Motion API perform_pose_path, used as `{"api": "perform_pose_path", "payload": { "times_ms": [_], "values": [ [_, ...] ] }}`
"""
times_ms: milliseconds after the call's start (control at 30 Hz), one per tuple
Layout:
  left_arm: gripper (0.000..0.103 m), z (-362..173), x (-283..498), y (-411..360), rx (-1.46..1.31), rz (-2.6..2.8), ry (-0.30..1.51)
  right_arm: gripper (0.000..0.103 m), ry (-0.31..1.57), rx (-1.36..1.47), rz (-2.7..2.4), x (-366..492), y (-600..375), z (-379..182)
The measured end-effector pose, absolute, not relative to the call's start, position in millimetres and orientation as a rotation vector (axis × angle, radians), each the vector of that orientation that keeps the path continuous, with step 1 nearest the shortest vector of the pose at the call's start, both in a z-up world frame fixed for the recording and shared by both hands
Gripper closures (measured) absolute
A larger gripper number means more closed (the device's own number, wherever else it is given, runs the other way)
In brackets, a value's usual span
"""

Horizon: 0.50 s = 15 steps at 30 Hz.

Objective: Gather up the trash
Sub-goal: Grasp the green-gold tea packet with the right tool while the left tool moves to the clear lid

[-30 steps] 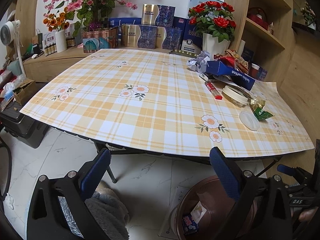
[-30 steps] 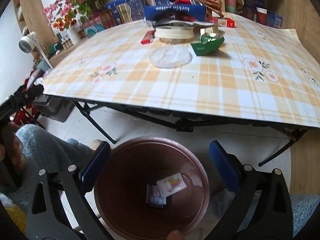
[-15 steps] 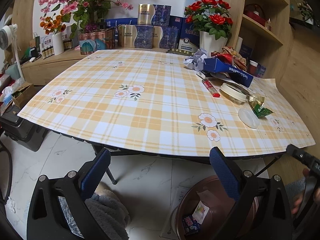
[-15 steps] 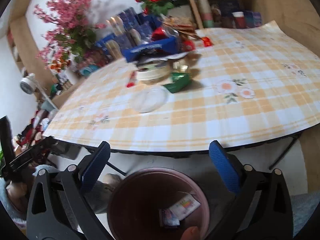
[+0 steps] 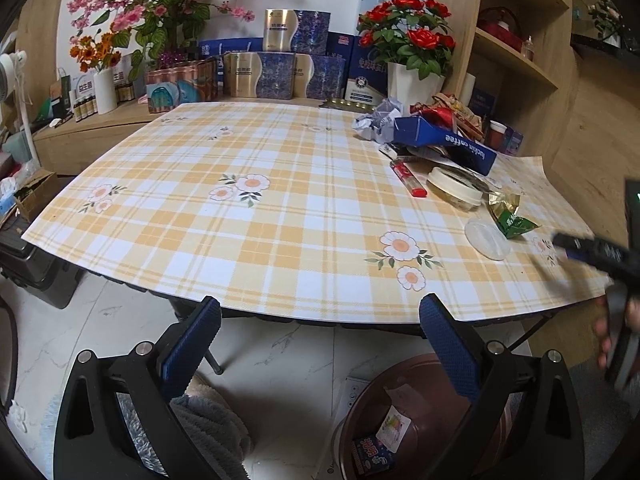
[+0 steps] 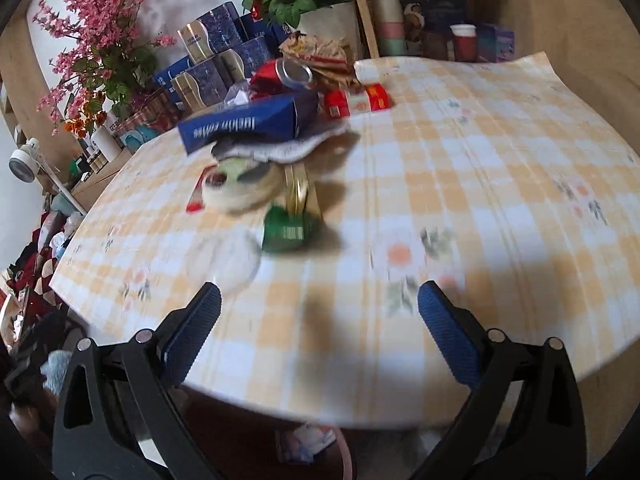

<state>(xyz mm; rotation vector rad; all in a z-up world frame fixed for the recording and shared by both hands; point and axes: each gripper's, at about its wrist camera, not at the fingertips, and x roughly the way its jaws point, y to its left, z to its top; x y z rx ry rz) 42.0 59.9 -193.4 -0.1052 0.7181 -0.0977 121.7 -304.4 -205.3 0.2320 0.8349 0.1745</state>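
Both claws spread, empty | right claw over table edge

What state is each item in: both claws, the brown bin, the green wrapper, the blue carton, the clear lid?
Left claw: open, empty.
Right claw: open, empty.
Round brown plastic bin: holds two wrappers.
Green foil wrapper: crumpled, on table.
Blue cardboard carton: lying open.
Clear round plastic lid: flat on table.

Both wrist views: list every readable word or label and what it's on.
"luckin coffee": white letters on the long dark blue cardboard box on the table, upside down in the left wrist view.
Small colourful packets in the brown round bin: characters too small to read.
Blue and gold gift boxes behind the table: print too small.
Right wrist view: blurred, nothing new.
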Motion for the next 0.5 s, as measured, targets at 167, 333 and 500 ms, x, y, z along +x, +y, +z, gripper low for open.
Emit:
{"api": "perform_pose_path", "payload": {
  "times_ms": [167,333,500],
  "values": [
    [0.006,-196,46,56,-0.095,-0.104,0.732,0.006,0.851,0.182,0.212,160,-286,-202],
    [0.006,-199,49,58,-0.103,-0.094,0.742,0.029,0.909,0.136,0.197,195,-270,-210],
    [0.006,-201,51,60,-0.109,-0.083,0.749,0.066,0.970,0.091,0.169,211,-266,-223]
  ]
}}
